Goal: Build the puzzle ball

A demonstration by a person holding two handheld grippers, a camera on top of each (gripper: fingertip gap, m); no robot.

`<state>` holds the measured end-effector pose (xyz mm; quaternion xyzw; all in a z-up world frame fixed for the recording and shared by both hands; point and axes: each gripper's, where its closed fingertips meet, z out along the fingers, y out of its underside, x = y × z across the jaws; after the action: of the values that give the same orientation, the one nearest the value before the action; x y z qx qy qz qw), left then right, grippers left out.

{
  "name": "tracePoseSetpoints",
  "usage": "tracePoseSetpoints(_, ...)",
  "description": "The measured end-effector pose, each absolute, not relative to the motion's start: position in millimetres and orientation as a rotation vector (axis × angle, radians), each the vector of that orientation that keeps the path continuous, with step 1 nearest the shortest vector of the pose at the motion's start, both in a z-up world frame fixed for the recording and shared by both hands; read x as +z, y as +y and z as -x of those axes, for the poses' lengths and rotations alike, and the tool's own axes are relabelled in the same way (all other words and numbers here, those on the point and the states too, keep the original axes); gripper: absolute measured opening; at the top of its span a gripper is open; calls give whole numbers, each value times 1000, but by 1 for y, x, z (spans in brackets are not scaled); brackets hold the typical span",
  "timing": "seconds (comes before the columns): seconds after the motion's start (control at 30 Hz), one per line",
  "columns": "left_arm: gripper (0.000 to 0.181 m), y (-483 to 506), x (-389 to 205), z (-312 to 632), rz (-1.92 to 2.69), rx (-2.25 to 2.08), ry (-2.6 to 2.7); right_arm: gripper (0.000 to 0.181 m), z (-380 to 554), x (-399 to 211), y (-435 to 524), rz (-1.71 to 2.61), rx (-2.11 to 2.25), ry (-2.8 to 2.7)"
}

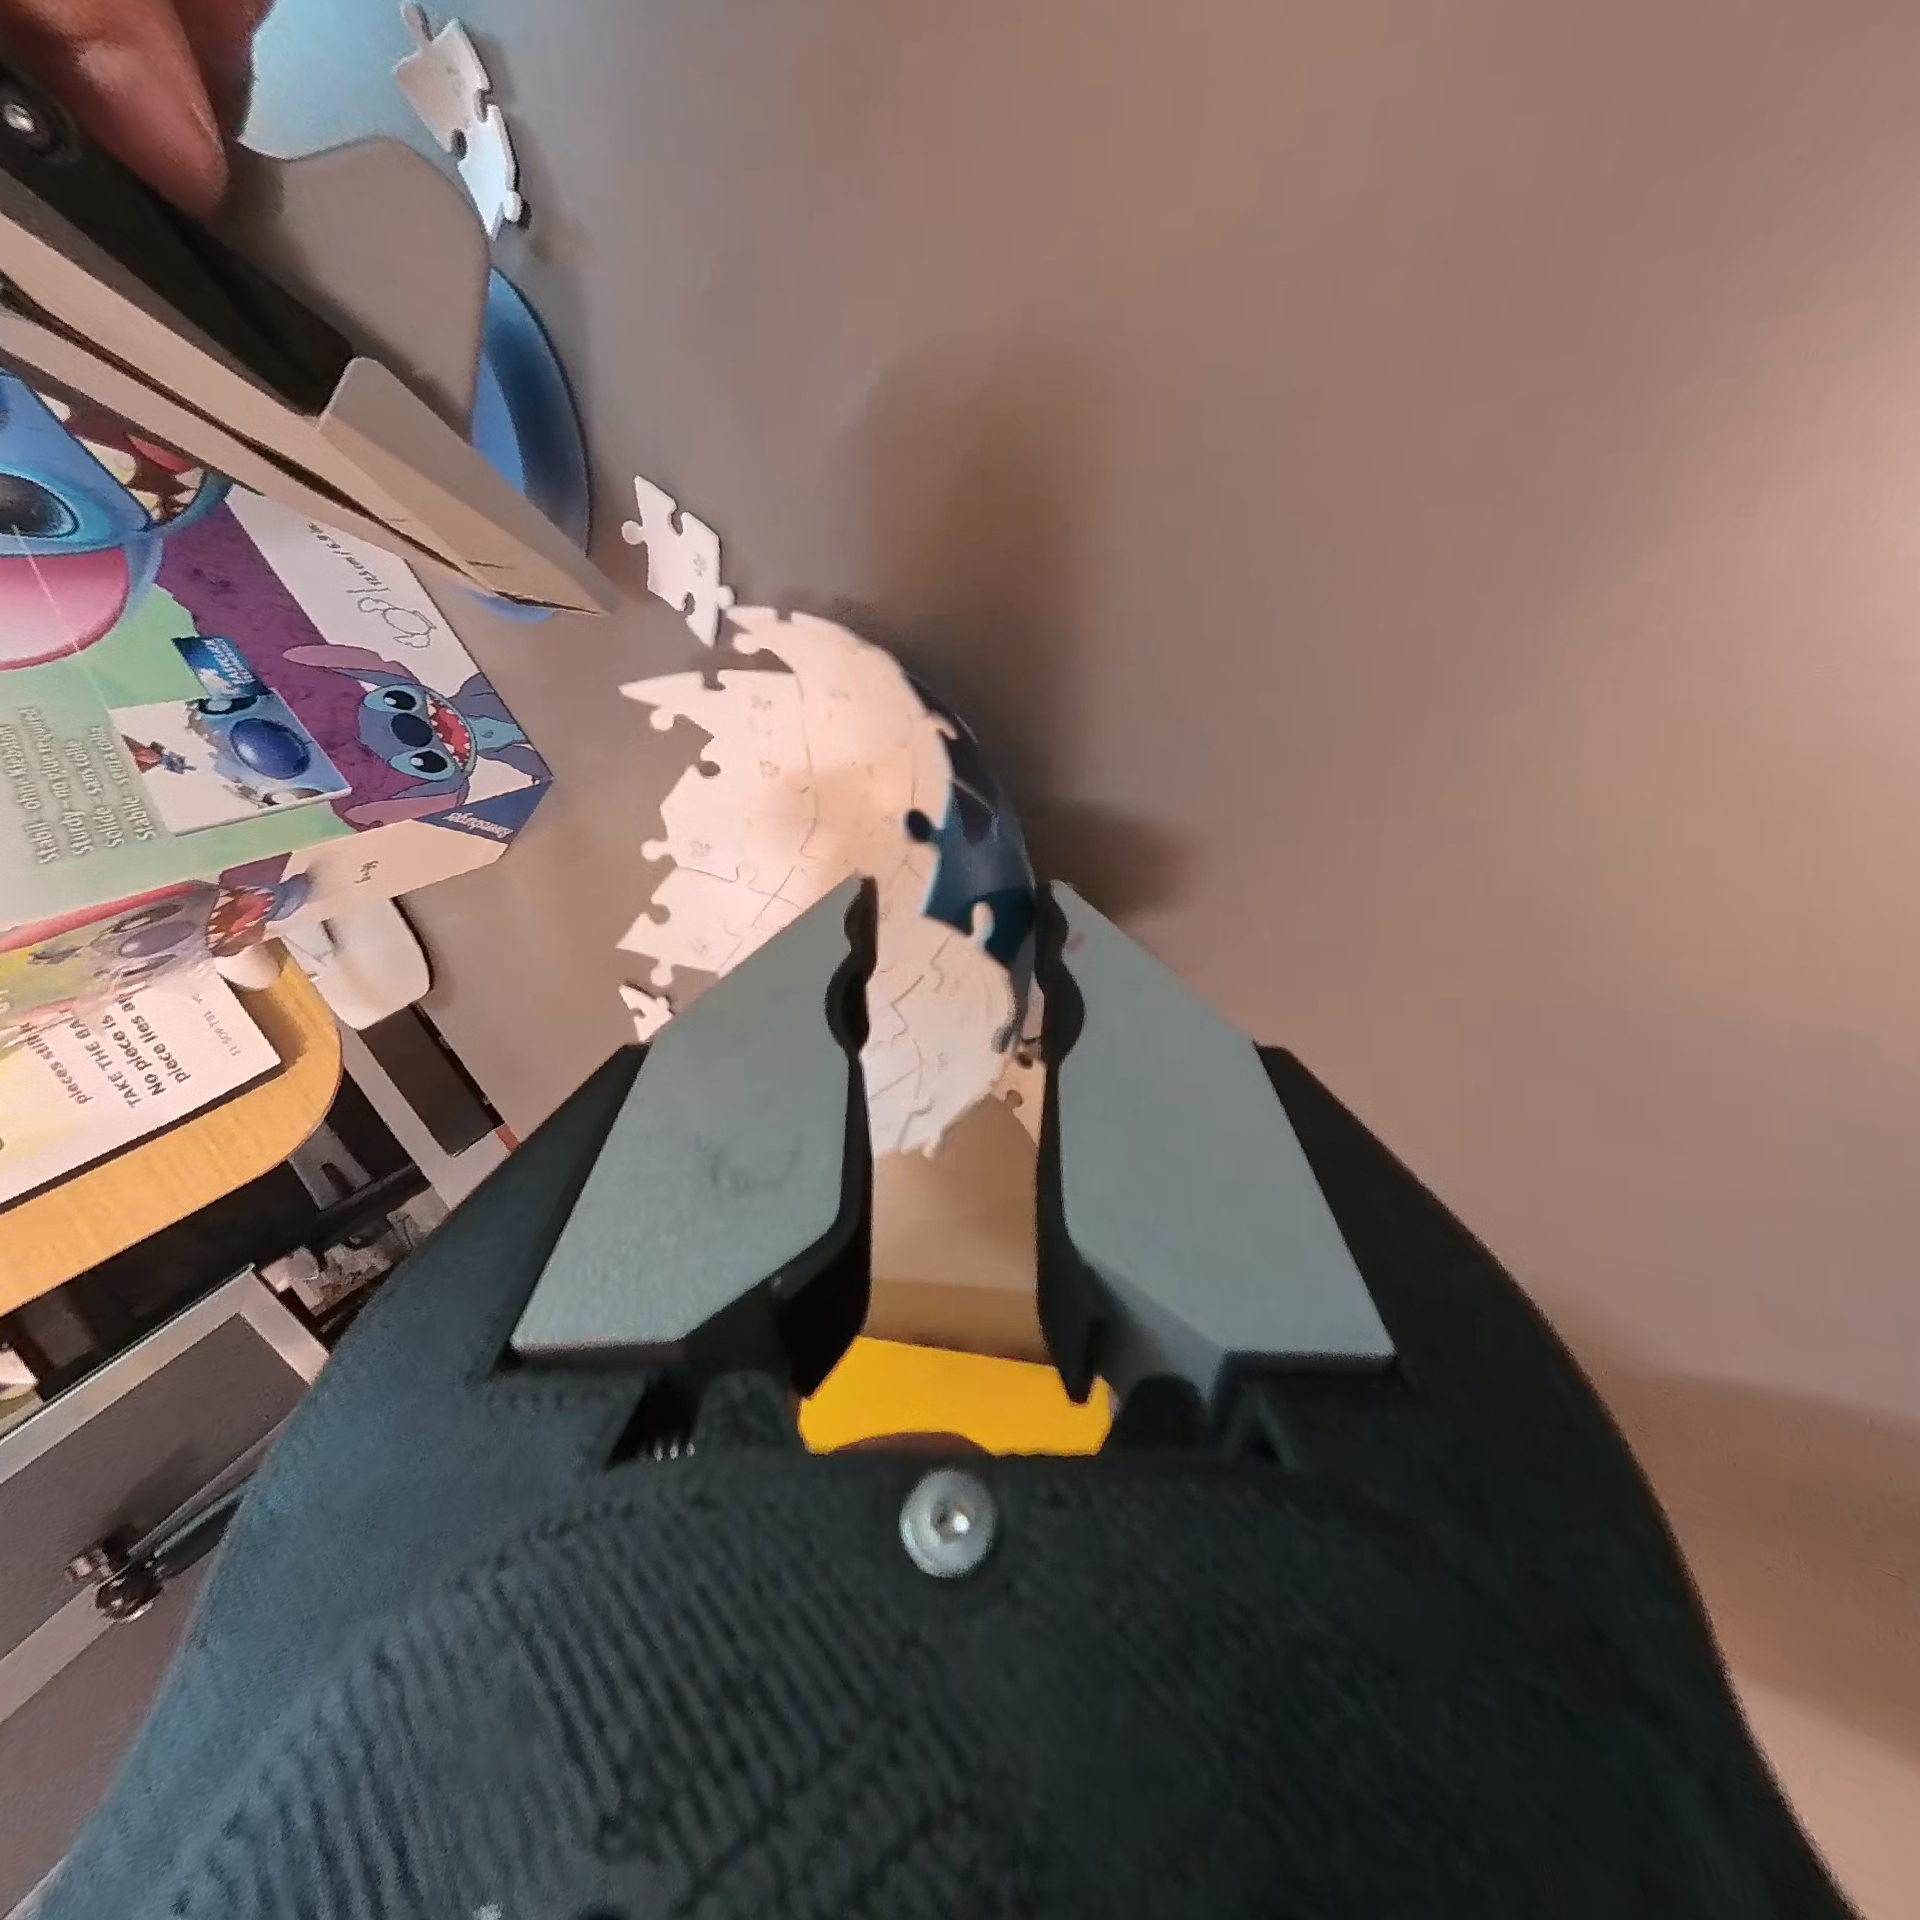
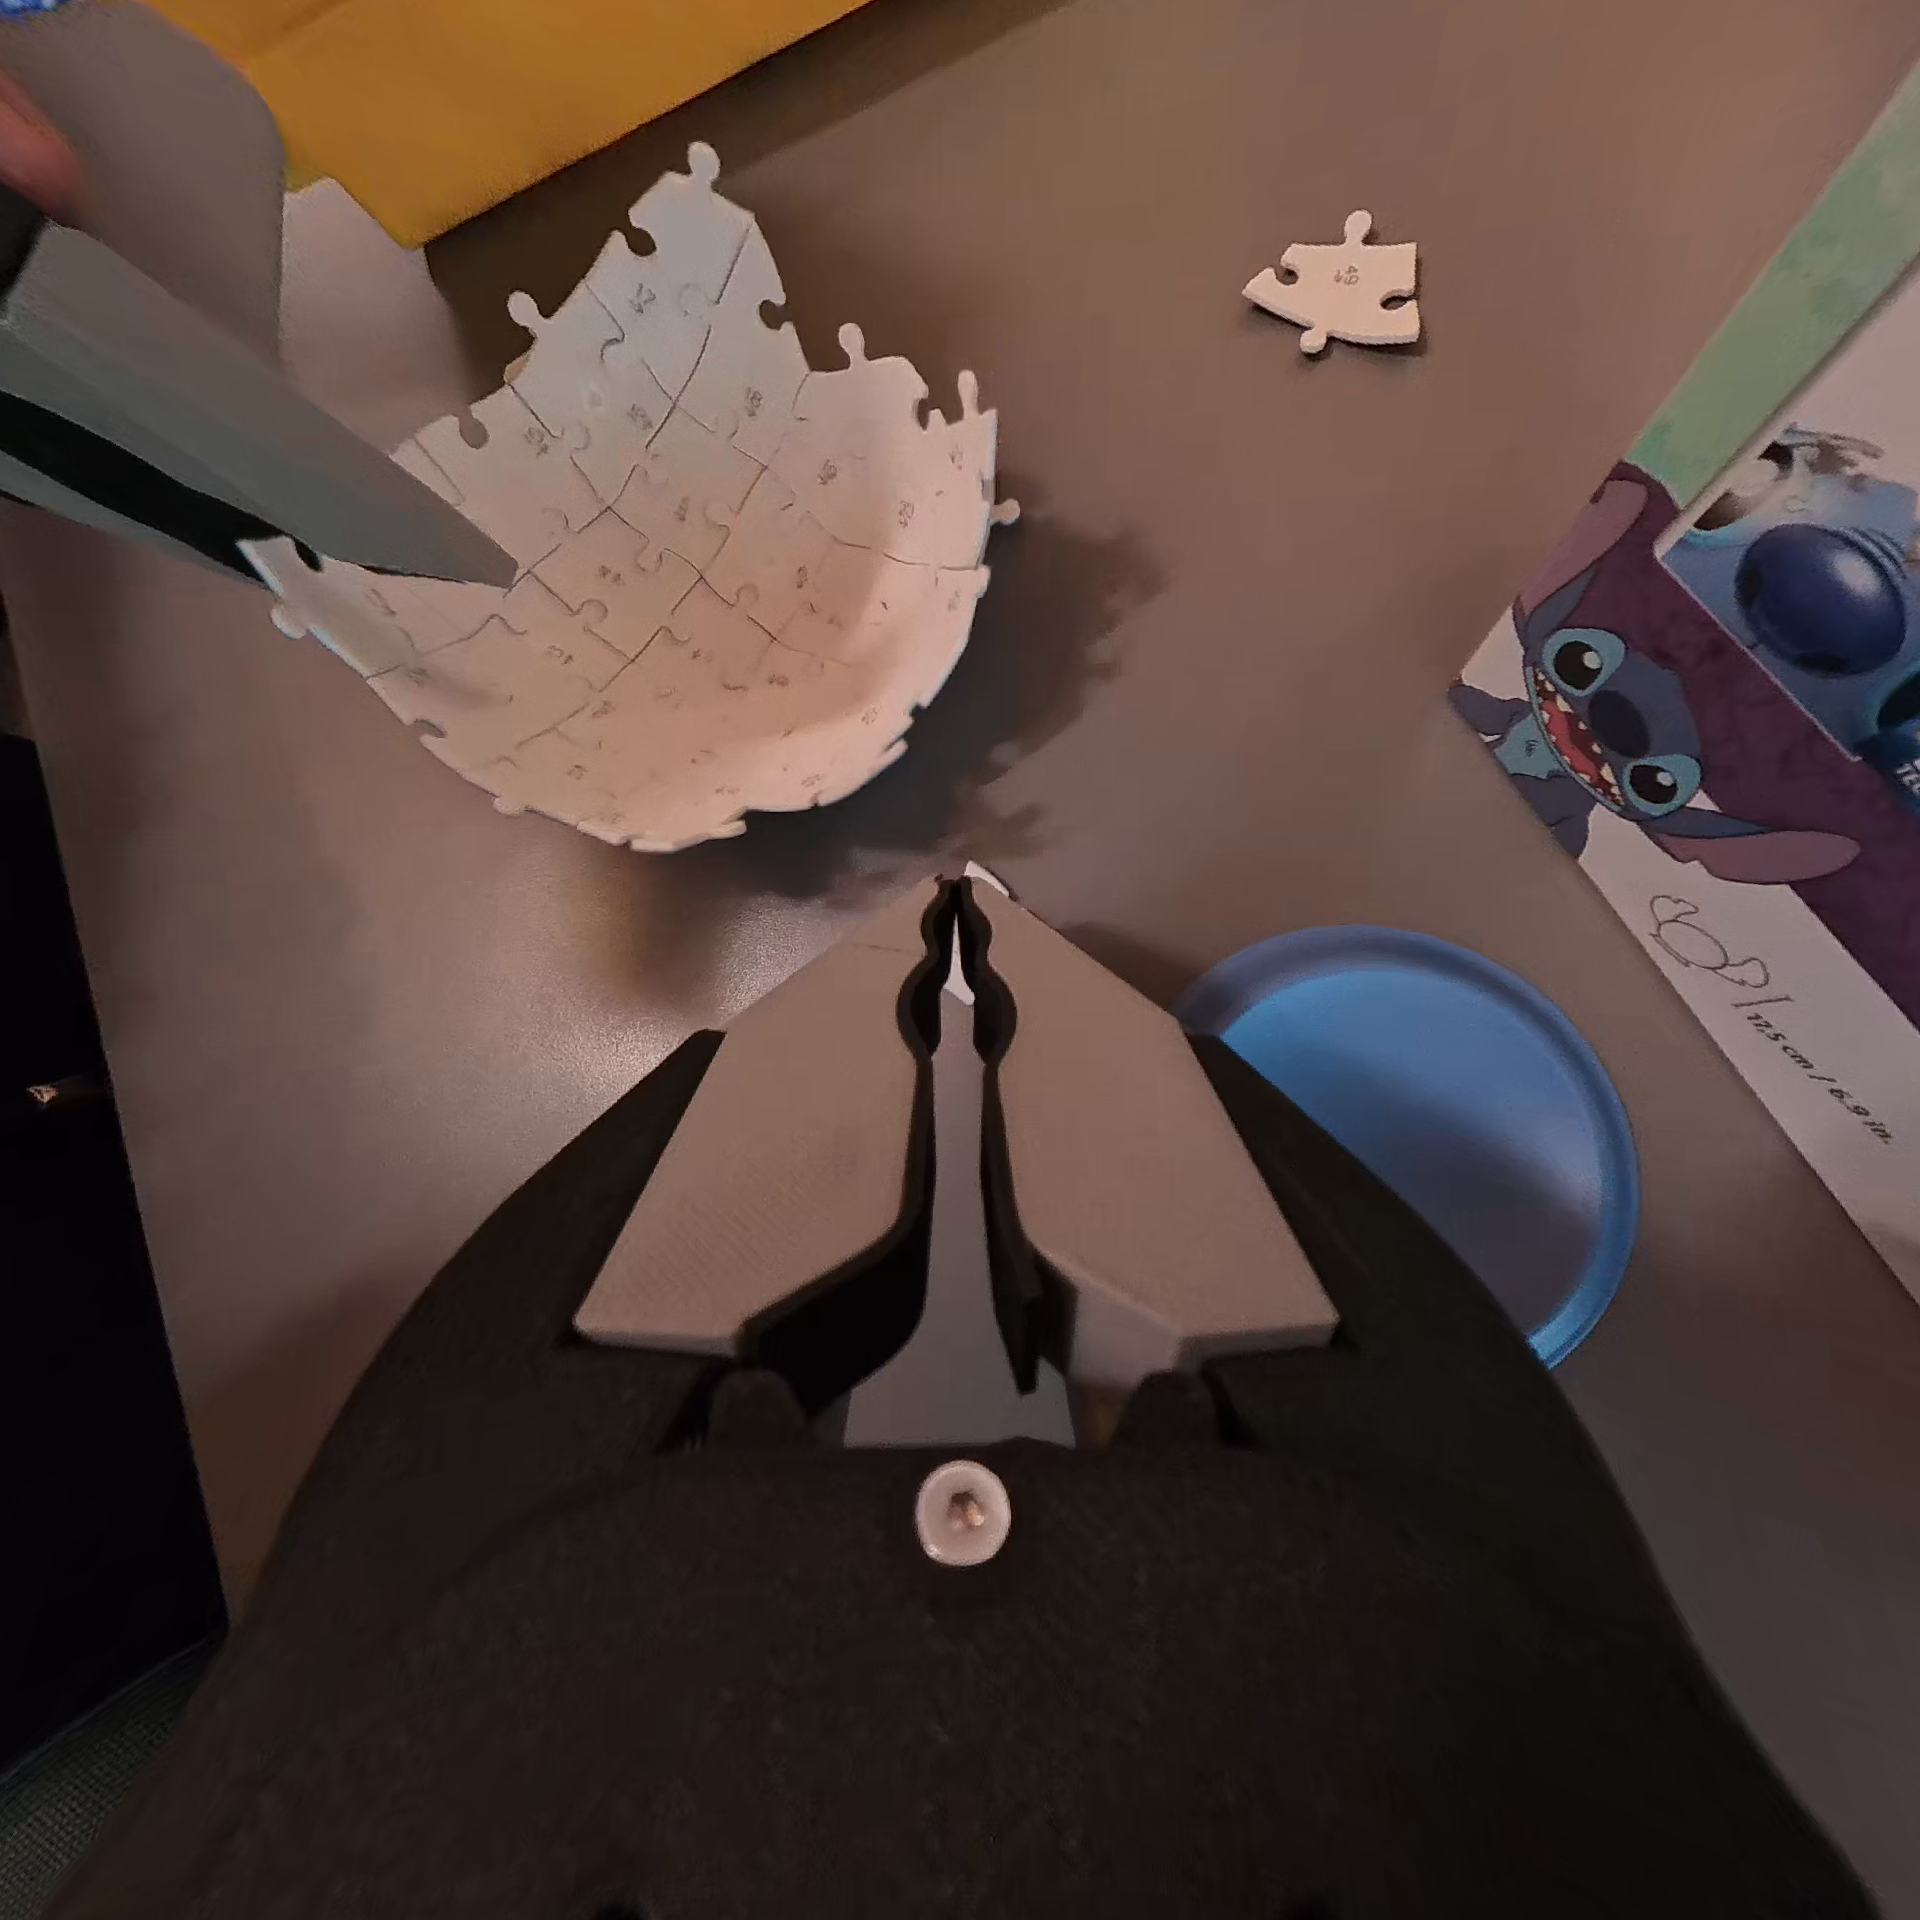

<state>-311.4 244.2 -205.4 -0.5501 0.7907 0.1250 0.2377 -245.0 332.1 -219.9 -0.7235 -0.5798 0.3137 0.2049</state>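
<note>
Puzzle ball (image 2: pixel 686 582) numbered inside, blue outside (image 1: pixel 987 862)

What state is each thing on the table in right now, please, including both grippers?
Puzzle ball: partly built, an open bowl, white inside facing up.
Left gripper: shut on the puzzle ball's rim.
Right gripper: shut on a white piece.
Loose piece: flat, white side up.
Blue stand: on the table, nothing on it.
Box: lying flat.

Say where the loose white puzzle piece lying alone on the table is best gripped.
Probably by its edges, from straight above. The loose piece lies flat on the grey table, so only its rim offers purchase. Close the fingers across two opposite plain sides, avoiding the knobs, with clear table all round it.
</note>
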Motion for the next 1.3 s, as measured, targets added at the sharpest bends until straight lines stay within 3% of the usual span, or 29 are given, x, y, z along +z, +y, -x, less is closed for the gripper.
tracePoseSetpoints(1.03, 36, 204, -171, 329, 1513, 327, 1872, 0, 244, -231, 339, 2054, 886, -1600)
tracePoseSetpoints(1.3, 38, 170, -179, 334, 1585, 73, 1785, 6, 245, -227, 340, 2011, 901, -1604)
